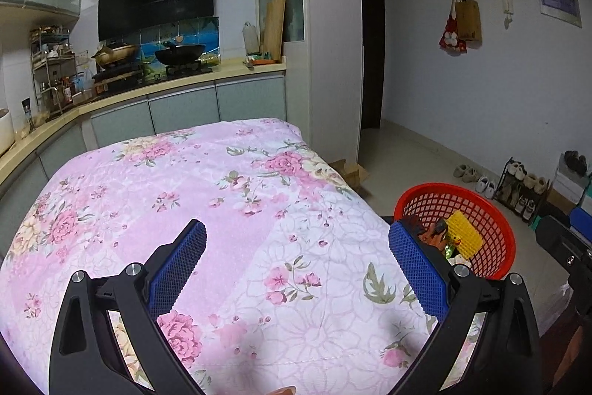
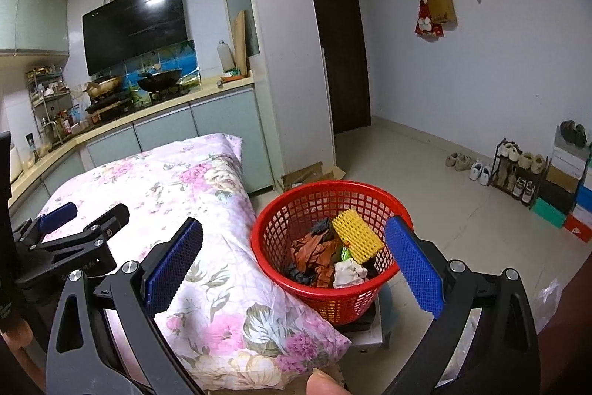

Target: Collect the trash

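Observation:
A red mesh basket (image 2: 288, 210) stands on a low stool just right of the floral-covered table (image 2: 207, 247). Inside lie a yellow foam net (image 2: 357, 236), orange wrappers (image 2: 314, 252), black scraps and a white crumpled paper (image 2: 347, 273). My right gripper (image 2: 296, 263) is open above the basket's near side, nothing between its blue pads. My left gripper (image 1: 296, 261) is open over the pink floral cloth (image 1: 222, 210), holding nothing; it also shows at the left of the right wrist view as the left gripper (image 2: 74, 221). In the left wrist view the basket (image 1: 492, 206) is at the right.
A kitchen counter (image 1: 177, 84) with a stove and wok runs behind the table. A white pillar (image 2: 281, 62) and a dark door (image 2: 340, 36) stand beyond. A shoe rack (image 2: 518, 173), shoes and stacked boxes (image 2: 569, 195) line the right wall. A flattened cardboard (image 2: 307, 174) lies on the floor.

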